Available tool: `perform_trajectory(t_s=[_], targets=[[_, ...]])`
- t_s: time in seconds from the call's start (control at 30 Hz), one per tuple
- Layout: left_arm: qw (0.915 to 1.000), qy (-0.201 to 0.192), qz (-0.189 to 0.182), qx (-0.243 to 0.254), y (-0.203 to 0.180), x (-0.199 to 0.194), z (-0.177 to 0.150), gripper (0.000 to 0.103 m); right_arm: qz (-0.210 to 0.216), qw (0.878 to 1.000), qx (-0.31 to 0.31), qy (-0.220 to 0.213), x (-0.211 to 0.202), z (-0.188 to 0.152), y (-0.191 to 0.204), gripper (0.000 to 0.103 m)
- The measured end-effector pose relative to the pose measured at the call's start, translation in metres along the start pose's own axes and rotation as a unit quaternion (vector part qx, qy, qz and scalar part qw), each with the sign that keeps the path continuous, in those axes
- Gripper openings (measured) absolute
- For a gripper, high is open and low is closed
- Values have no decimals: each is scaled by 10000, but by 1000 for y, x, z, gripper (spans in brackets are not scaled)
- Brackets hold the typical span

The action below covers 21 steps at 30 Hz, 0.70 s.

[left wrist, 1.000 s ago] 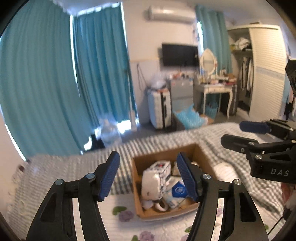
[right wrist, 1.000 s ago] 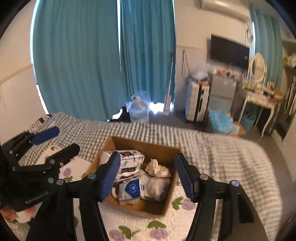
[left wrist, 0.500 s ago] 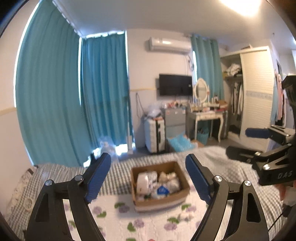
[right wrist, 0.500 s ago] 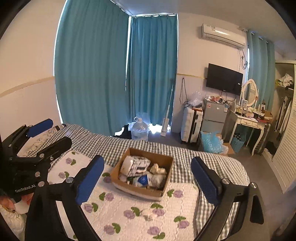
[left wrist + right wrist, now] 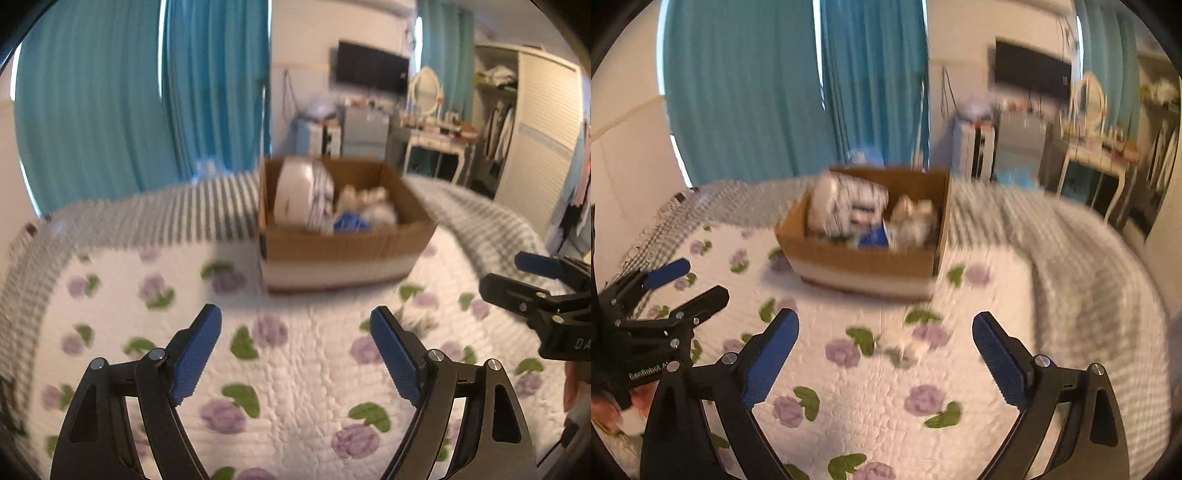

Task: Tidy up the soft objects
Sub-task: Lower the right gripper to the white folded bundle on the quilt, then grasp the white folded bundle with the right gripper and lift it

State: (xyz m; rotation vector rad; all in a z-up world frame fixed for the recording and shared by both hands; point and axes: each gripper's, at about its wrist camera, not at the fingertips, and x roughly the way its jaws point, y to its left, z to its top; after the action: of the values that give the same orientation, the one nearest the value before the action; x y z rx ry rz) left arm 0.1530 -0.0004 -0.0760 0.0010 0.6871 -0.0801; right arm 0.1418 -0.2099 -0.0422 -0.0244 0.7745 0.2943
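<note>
A brown cardboard box (image 5: pixel 343 245) (image 5: pixel 857 264) stands on a white quilt with purple flowers (image 5: pixel 288 354). It holds soft things: a white and dark striped bundle (image 5: pixel 303 194) (image 5: pixel 846 206), a blue and white pack (image 5: pixel 349 223) and pale fluffy pieces (image 5: pixel 916 218). A small pale soft piece (image 5: pixel 905 345) lies on the quilt in front of the box. My left gripper (image 5: pixel 295 350) is open and empty, low over the quilt. My right gripper (image 5: pixel 884 354) is open and empty, with the small piece between its fingers' line of sight. Both views are blurred.
A grey checked blanket (image 5: pixel 173 218) covers the bed behind and to the right of the quilt. Teal curtains (image 5: pixel 147 96), a suitcase (image 5: pixel 971 147), a dressing table (image 5: pixel 436 147) and a wardrobe (image 5: pixel 535 129) stand beyond the bed.
Both grippers have dropped from high above the bed to low over the quilt, closer to the box. Both stay open.
</note>
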Motion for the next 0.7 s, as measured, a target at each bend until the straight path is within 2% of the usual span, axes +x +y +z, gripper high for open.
perform_trajectory(t_s=[0.17,0.33,0.4,0.5,0.57,0.7], targets=[[9994,324,52,-63,0,50,-19,84,-228,9981,319,470,72,-21,-17,96],[9983,551,-17,-192,7,79,-30,84,-198,9931,757,874,113,-43,-27,94],[9979,603,-80,-224,7,86,-33,84,-223,9925,810,891,121,-44,-29,86],[9979,637,39,-144,5,92,-40,84,-124,9903,940,1011,131,-45,-30,77],[9972,727,38,-139,4,94,-45,84,-292,9909,817,1033,134,-47,-29,59],[9969,775,25,-95,1,90,-55,84,-261,9917,899,885,126,-48,-29,56]])
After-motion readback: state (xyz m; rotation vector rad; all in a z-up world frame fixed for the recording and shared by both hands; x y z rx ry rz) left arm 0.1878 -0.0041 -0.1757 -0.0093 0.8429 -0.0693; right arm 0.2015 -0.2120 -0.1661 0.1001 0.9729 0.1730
